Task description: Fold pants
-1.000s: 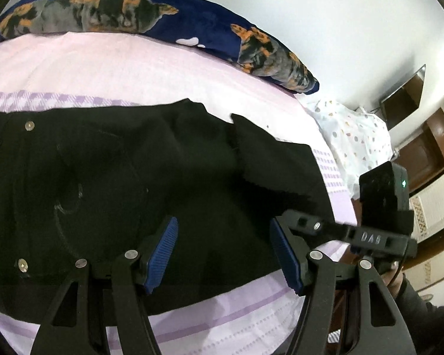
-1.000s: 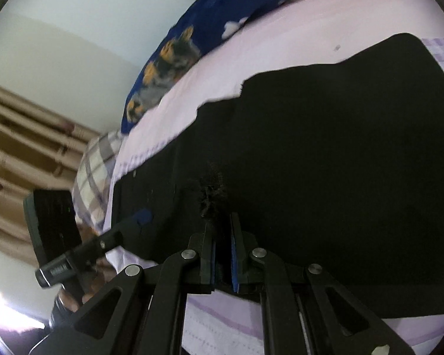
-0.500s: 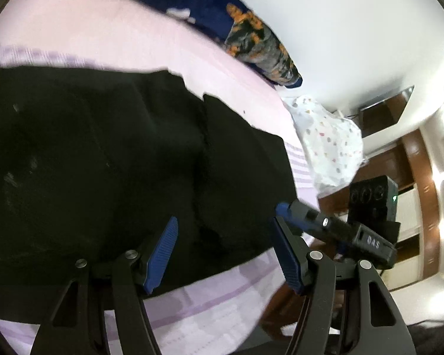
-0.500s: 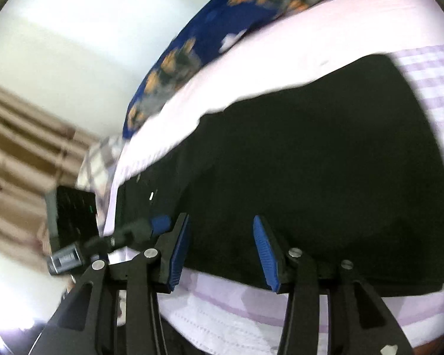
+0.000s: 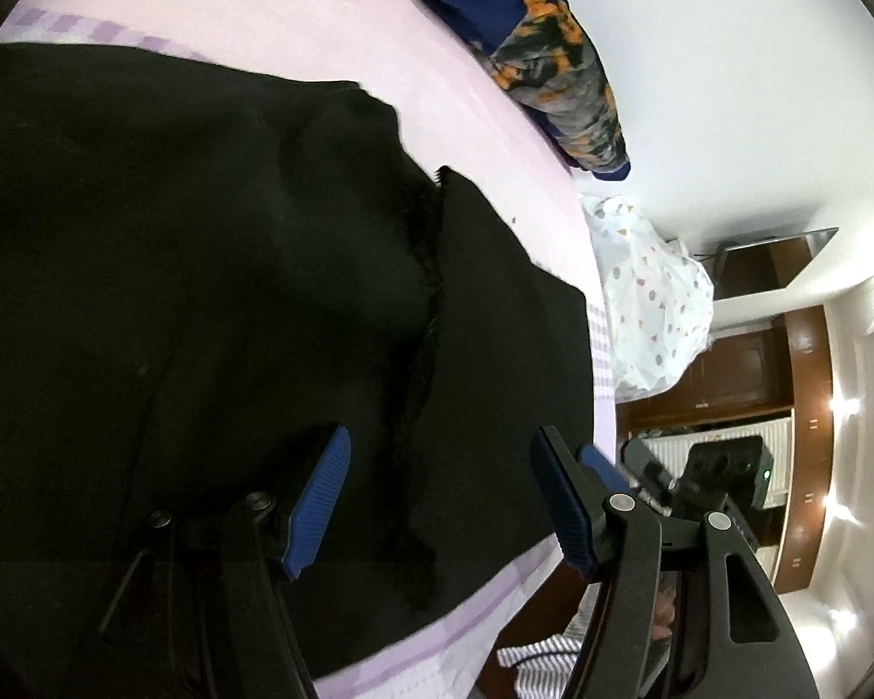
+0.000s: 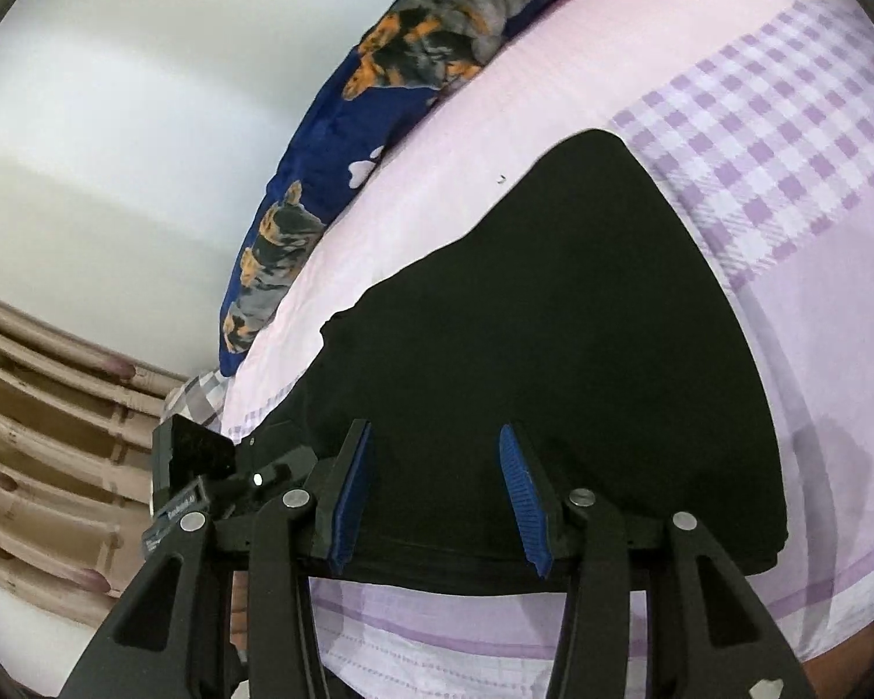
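Nearest to me, the left tool (image 5: 437,501) is hanging over the black pants (image 5: 215,268) with its blue pads (image 5: 319,501) standing well apart and nothing pinched between them; the frayed edge of a folded layer is running up the cloth just beyond its gap. The right tool (image 6: 434,501) is poised over the near edge of the pants (image 6: 553,349), its jaws partway apart and gripping nothing. Each tool is showing at the border of the other's view. The pants are lying folded and flat on the bed (image 6: 448,186), on a pink sheet with lilac checked bands (image 6: 786,134), close to its near edge. Farther back, a dark blue pillow (image 6: 379,105) printed with dogs is lying along the white wall, and a white spotted bundle (image 5: 652,303) is sitting past the bed's corner.
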`<action>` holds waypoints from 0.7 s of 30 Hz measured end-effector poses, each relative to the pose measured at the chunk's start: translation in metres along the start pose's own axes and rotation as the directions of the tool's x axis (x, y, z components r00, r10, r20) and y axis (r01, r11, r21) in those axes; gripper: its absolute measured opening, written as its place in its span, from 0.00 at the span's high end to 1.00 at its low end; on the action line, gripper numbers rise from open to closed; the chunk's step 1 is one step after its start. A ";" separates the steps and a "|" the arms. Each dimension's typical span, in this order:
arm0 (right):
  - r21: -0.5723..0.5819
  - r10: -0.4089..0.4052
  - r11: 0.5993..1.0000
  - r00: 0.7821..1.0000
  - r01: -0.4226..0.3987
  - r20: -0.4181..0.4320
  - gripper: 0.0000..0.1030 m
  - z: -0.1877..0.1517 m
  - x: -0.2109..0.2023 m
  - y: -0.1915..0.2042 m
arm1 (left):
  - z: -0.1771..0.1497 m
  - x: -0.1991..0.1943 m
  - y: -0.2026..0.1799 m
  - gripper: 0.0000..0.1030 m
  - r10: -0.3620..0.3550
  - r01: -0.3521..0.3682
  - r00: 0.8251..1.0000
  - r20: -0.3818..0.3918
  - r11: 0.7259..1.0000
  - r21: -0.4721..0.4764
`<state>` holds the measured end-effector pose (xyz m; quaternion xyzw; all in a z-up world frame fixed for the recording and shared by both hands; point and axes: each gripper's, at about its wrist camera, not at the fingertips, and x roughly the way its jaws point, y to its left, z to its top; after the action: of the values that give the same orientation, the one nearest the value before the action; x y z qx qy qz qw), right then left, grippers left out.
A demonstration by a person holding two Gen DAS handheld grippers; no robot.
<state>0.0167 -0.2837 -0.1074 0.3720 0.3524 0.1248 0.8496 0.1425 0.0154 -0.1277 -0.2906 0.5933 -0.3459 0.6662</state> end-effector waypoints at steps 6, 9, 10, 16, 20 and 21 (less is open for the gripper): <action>0.026 0.016 1.000 1.000 -0.016 0.000 0.58 0.000 0.002 -0.008 | 0.009 0.015 -0.009 0.37 -0.015 0.015 1.000 0.005 1.000 0.012; 0.027 0.016 0.999 1.000 -0.016 0.001 0.58 0.000 0.002 -0.009 | 0.009 0.020 -0.011 0.38 -0.023 0.023 1.000 -0.003 1.000 0.016; 0.030 0.017 0.999 1.000 -0.017 0.002 0.58 0.000 0.001 -0.009 | 0.007 0.020 -0.012 0.38 -0.022 0.022 1.000 -0.004 1.000 0.020; 0.039 0.013 0.999 1.000 -0.013 0.005 0.58 0.002 0.000 -0.014 | -0.008 0.024 -0.004 0.85 -0.003 0.004 0.999 -0.041 1.000 0.025; 0.047 0.007 0.999 1.000 -0.007 0.003 0.58 0.002 0.002 -0.016 | -0.012 0.021 0.005 0.96 0.008 -0.008 1.000 -0.019 1.000 0.004; 0.046 0.006 0.999 1.000 -0.006 0.004 0.58 0.002 0.001 -0.015 | -0.014 0.020 -0.001 0.97 0.035 -0.035 0.999 -0.006 0.999 0.036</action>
<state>0.0182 -0.2948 -0.1180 0.3926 0.3522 0.1184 0.8413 0.1295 -0.0006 -0.1408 -0.2673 0.5941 -0.3456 0.6754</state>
